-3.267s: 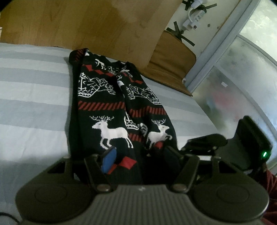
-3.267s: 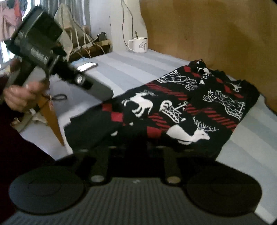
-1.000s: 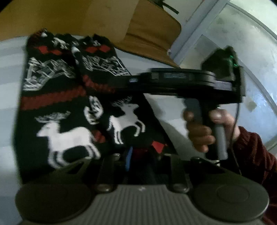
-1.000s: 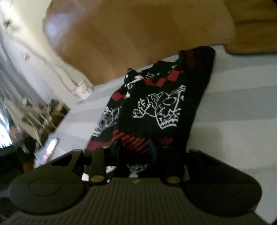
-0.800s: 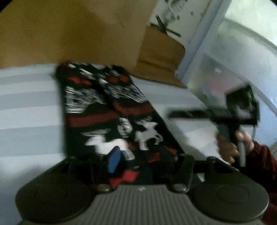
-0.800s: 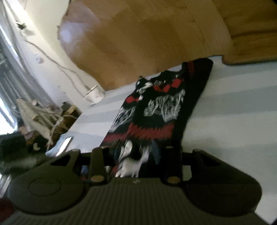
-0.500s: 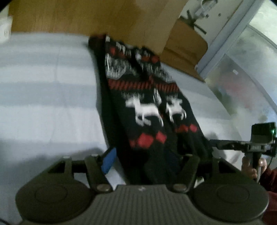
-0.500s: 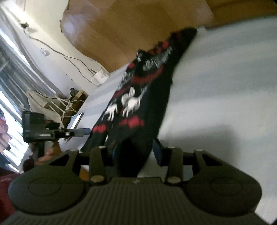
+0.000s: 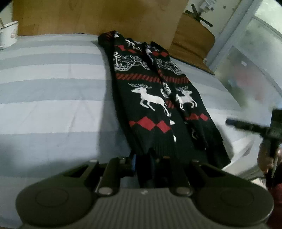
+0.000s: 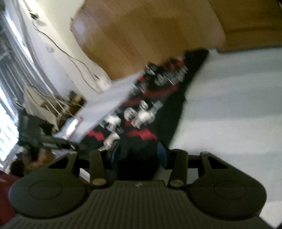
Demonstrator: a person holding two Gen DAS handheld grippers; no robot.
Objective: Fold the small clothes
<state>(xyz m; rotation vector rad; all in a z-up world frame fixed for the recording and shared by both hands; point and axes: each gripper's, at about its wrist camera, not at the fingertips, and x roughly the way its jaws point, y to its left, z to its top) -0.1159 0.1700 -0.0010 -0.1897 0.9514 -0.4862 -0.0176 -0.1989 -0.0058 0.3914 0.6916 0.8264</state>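
A black knitted garment (image 9: 158, 98) with white reindeer and red diamonds lies lengthwise on the grey striped bed (image 9: 52, 91), folded narrow. My left gripper (image 9: 142, 159) is shut on its near hem. The right wrist view is blurred; the garment (image 10: 149, 112) runs away from my right gripper (image 10: 139, 155), whose fingers sit either side of the near dark hem and look closed on it. The right gripper also shows at the right edge of the left wrist view (image 9: 253, 126).
A white mug (image 9: 8, 34) stands at the bed's far left corner. A wooden headboard (image 9: 98, 15) runs behind the bed. A brown cushion (image 9: 192, 40) lies at the far right, by a frosted window (image 9: 255, 58).
The left gripper's fingers were open beside the hem and are now shut on it. The garment lies stretched out longer. The right wrist view has swung and blurred.
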